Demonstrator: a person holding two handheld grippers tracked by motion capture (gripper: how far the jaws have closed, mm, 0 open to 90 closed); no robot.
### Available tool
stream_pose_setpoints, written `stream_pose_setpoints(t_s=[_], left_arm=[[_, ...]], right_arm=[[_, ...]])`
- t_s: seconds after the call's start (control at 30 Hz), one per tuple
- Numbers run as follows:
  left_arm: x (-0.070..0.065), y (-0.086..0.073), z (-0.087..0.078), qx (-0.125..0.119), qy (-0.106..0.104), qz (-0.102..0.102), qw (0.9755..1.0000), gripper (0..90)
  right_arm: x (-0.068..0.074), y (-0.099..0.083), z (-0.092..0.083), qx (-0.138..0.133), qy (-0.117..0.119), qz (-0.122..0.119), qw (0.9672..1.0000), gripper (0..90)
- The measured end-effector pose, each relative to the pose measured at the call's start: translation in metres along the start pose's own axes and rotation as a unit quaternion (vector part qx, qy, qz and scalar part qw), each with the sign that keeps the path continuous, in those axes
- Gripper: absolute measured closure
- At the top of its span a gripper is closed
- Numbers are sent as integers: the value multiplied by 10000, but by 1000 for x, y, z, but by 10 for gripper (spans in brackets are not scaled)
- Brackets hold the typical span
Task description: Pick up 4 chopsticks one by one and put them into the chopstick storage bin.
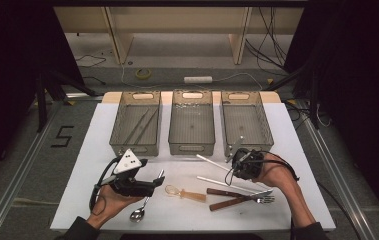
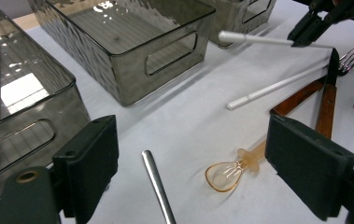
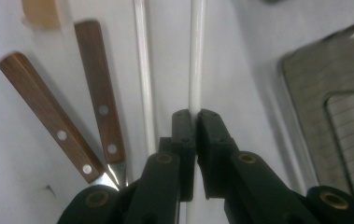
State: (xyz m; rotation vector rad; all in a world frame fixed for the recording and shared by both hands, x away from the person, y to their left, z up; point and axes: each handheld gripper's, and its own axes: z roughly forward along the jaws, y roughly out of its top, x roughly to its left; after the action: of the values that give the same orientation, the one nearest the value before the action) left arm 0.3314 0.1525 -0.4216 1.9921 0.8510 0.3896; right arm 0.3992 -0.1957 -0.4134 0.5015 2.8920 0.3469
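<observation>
High view: the right gripper (image 1: 242, 159) holds a white chopstick (image 1: 212, 161) just in front of the right bin (image 1: 264, 120), at 1 o'clock on the counter (image 1: 287, 125). Left gripper view: the left gripper (image 2: 191, 163) has wide, empty jaws over a steel handle (image 2: 158, 186). Right gripper view: the jaws pinch the stick near its end; I would keep it level so that it clears the bin wall, because it may swing.

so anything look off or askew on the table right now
Nothing damaged or spilled. The one oddity: a white plastic chopstick hangs tilted off the white mat, pinched in the right tongs, while its twin lies flat.
</observation>
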Motion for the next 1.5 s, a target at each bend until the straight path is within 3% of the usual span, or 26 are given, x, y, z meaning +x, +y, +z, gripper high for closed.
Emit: stream_pose_setpoints(t_s=[0.27, 0.37, 0.53, 0.7, 0.93, 1.13, 1.3, 1.5], left_arm=[[-6, 5, 7, 7, -117, 86, 9999, 171], [-7, 8, 11, 12, -298, 43, 9995, 171], [-13, 15, 18, 78, -414, 224, 9989, 174], [-21, 24, 28, 191, -573, 529, 9968, 185], [-33, 31, 36, 519, -798, 1136, 9890, 260], [-45, 31, 42, 778, -953, 1655, 9785, 359], [-51, 30, 44, 888, -1055, 1864, 9727, 436], [-51, 29, 45, 958, -1082, 1956, 9700, 515]], right_arm=[[12, 12, -16, -116, -162, -262, 9995, 864], [20, 18, -19, -130, -120, -432, 9989, 864], [32, 28, -19, -55, -57, -683, 9976, 864], [43, 35, -18, 33, -5, -864, 9963, 864], [55, 42, -15, 92, 67, -1074, 9941, 864], [63, 45, -16, 98, 148, -1222, 9923, 864], [67, 46, -14, 175, 206, -1285, 9913, 863], [68, 46, -15, 187, 246, -1334, 9906, 863]])
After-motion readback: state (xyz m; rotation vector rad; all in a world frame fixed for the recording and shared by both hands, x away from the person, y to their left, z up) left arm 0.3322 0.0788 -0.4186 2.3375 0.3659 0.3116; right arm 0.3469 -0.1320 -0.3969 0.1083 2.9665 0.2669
